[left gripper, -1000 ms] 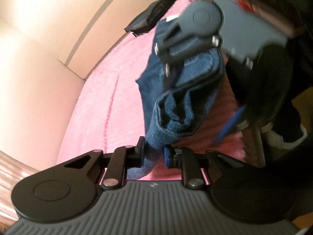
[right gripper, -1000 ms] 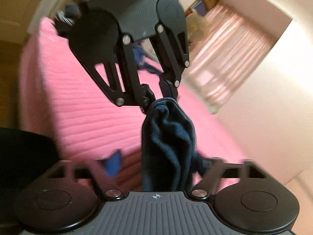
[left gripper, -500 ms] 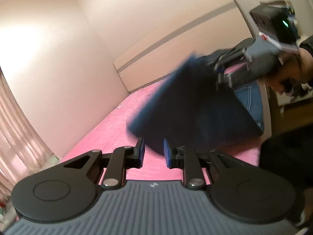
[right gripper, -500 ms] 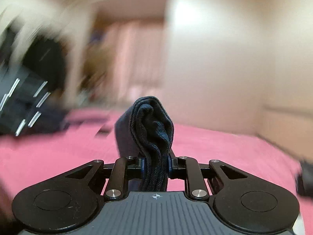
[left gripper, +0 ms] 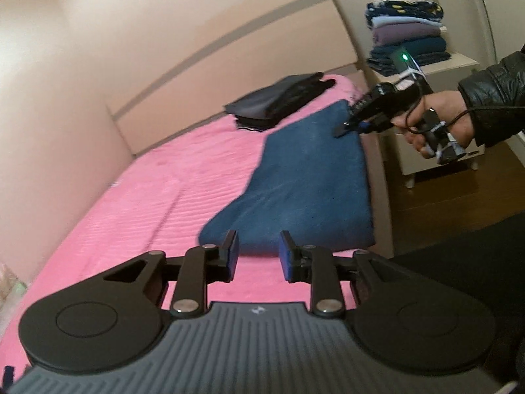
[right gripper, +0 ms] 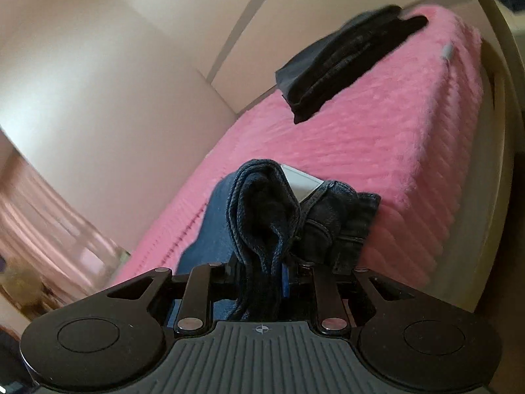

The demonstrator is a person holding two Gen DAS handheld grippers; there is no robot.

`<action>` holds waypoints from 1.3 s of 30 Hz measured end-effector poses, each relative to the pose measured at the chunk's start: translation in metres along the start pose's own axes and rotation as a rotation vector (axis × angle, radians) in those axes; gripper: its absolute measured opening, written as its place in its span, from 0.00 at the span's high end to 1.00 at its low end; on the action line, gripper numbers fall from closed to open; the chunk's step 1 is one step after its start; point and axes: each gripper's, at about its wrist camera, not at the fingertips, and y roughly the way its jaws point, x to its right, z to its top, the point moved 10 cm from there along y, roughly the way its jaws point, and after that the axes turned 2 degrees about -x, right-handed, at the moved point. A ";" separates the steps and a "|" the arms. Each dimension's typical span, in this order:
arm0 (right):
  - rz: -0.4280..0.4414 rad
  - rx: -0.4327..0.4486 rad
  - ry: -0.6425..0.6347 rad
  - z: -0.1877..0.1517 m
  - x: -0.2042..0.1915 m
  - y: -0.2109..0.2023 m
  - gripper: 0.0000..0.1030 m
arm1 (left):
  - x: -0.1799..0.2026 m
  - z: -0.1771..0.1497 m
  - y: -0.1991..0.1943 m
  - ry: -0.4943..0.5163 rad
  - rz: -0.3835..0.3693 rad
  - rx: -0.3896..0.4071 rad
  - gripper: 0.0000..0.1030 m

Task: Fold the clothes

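Blue jeans (left gripper: 305, 177) lie spread along the right edge of the pink bed (left gripper: 157, 190). My left gripper (left gripper: 257, 257) is open and empty just short of their near end. My right gripper (left gripper: 349, 126) pinches their far end, held by a hand in a black sleeve. In the right wrist view the right gripper (right gripper: 261, 271) is shut on a bunched fold of the jeans (right gripper: 262, 216), with a white label showing.
A folded dark garment (left gripper: 279, 101) lies at the head of the bed, also in the right wrist view (right gripper: 347, 52). A nightstand (left gripper: 436, 65) carries a stack of folded clothes (left gripper: 407, 26). Wooden floor lies to the right of the bed.
The jeans went from hanging between both grippers to lying flat on the bed. My left gripper let go and opened. The right gripper stays shut on the far end.
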 end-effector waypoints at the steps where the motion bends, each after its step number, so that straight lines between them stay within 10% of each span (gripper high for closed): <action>1: 0.011 0.000 0.013 0.000 0.000 -0.001 0.81 | 0.004 0.001 0.005 0.001 -0.007 -0.001 0.77; 9: 0.008 0.027 0.035 0.012 0.020 -0.021 0.81 | 0.015 -0.004 0.040 -0.046 -0.043 -0.056 0.75; 16: 0.004 0.042 0.028 0.024 0.034 -0.036 0.51 | -0.039 -0.028 0.085 -0.406 -0.005 -0.171 0.75; 30: -0.060 -0.222 -0.807 0.047 -0.070 0.044 0.51 | -0.089 -0.053 0.205 -0.684 -0.102 -0.261 0.81; 35: -0.161 -0.426 -0.748 0.040 -0.022 0.109 0.61 | -0.094 -0.066 0.222 -0.732 -0.139 -0.252 0.83; 39: -0.170 -0.396 -0.595 0.055 -0.002 0.101 0.60 | -0.094 -0.066 0.219 -0.732 -0.143 -0.249 0.83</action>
